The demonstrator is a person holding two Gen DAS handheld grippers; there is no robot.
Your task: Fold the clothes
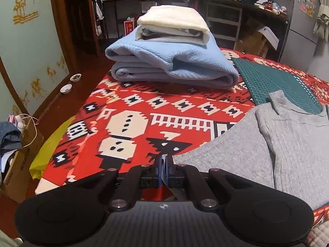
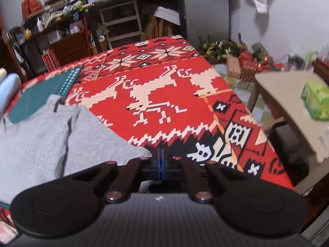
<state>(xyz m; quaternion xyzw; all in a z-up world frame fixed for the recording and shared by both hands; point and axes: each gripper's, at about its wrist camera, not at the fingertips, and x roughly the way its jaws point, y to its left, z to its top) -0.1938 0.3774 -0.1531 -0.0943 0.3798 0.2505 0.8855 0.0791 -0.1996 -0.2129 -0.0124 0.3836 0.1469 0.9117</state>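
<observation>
Grey sweater (image 1: 267,144), a ribbed knit with a high collar, lies spread on the red patterned blanket (image 1: 144,113), its neck just lapping the near edge of the green cutting mat (image 1: 273,80). In the left wrist view, the left gripper (image 1: 164,160) has its blue-padded fingers (image 1: 159,164) drawn narrow, with a thin fold of grey fabric pinched between them at the sweater's hem corner, on the side farthest from the mat. Holding the cloth by a corner like this looks meant to let the hem be lifted and carried over toward the collar. Left of the mat sits a stack of finished work: a thick blue fleece (image 1: 172,65), soft and rounded at its folds, bearing a white folded garment (image 1: 174,24) on top, parked clear of the working area.

From the right wrist view, the same sweater (image 2: 51,135) fills the lower left, its knit blurred, its collar again reaching the mat (image 2: 41,94). The right gripper (image 2: 161,156) is closed tight at the sweater's other hem corner, the one lying out on the blanket (image 2: 164,86) away from the mat. Grey cloth runs right up to the fingers (image 2: 158,158), but whether any is caught between them I cannot tell; no fabric shows in the slit. With both corners gripped, a matched lift would fold the limp knit evenly instead of dragging it askew.
</observation>
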